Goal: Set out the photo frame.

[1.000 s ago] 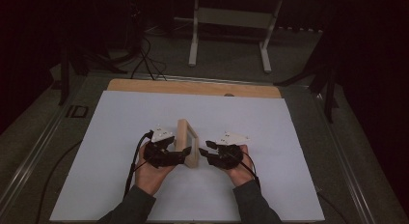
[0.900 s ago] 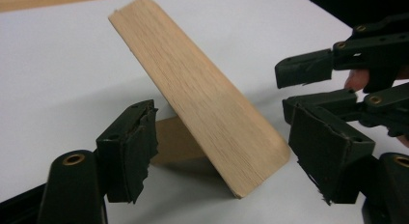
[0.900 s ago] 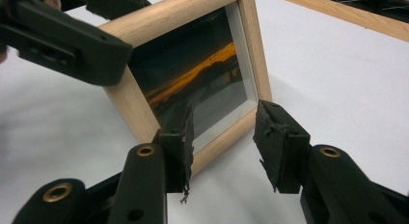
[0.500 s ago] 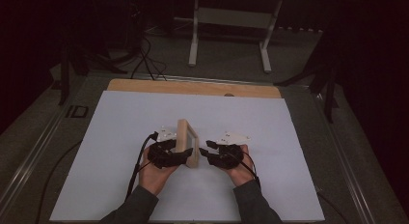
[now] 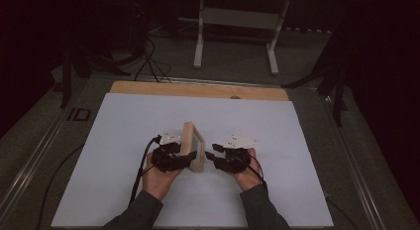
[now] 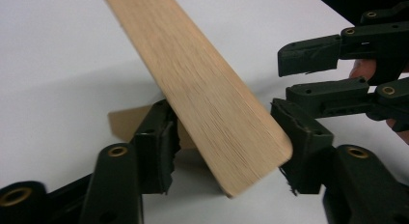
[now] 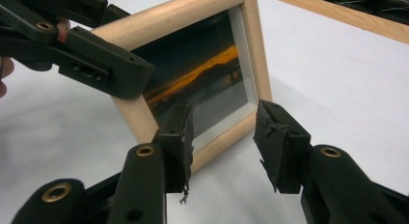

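Observation:
A light wooden picture frame [image 5: 190, 145] stands upright on the white sheet [image 5: 148, 121], edge-on between my two hands. Its glass shows a dark picture with an orange streak [image 7: 202, 74]. My left gripper [image 5: 188, 158] straddles the frame's near end. Its jaws have just been closing, and both pads [image 6: 164, 137] now touch the wood [image 6: 212, 113], one on each side. A brown flap [image 6: 123, 123] shows behind the frame. My right gripper [image 7: 226, 147] is open, with its pads just short of the frame's lower corner and nothing between them. It hovers right of the frame [image 5: 212, 158].
The white sheet covers most of the table, and a strip of wooden board [image 5: 198, 89] shows along its far edge. Beyond the table are a white stand [image 5: 237, 22] and cables [image 5: 143, 56] on a dark floor. Open sheet lies on all sides of the frame.
The left gripper's jaws have drawn in around the frame's near end. Both hands and the frame have stayed where they were.

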The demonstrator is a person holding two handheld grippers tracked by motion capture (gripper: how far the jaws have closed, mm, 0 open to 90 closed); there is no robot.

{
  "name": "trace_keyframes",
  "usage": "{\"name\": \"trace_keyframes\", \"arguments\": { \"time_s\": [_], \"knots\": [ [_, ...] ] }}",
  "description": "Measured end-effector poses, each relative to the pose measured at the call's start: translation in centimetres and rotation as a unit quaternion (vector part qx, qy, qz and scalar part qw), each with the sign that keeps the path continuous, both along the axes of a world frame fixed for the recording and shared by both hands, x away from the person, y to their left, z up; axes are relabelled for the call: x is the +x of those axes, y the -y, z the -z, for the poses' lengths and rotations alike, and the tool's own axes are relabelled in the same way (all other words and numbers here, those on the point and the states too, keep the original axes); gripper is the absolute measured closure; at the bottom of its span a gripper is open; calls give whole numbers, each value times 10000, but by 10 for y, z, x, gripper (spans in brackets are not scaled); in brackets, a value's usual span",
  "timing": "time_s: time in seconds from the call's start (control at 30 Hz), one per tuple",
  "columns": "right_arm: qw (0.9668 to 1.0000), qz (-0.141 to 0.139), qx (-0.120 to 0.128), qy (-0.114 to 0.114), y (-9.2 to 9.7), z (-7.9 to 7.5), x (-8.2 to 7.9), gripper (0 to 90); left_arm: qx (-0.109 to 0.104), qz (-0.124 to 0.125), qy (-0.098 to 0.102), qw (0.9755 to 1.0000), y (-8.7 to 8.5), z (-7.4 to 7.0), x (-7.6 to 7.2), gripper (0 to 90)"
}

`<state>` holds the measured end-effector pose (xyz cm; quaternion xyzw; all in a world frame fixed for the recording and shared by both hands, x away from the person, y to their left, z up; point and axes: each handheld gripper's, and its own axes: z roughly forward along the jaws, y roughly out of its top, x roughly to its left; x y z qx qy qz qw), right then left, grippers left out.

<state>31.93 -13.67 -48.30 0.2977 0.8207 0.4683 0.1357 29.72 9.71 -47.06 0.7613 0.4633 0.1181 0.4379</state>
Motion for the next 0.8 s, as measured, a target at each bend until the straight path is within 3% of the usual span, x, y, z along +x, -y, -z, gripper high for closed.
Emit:
{"name": "trace_keyframes", "arguments": {
  "time_s": [0.33,0.8],
  "knots": [
    [10000,37,27,22,2,-1,0,572,38,-4,91,10000,-1,-1,-1,565],
    [9997,189,154,91,10,-7,2,572,232,170,232,9993,3,-3,-5,595]
  ]
}}
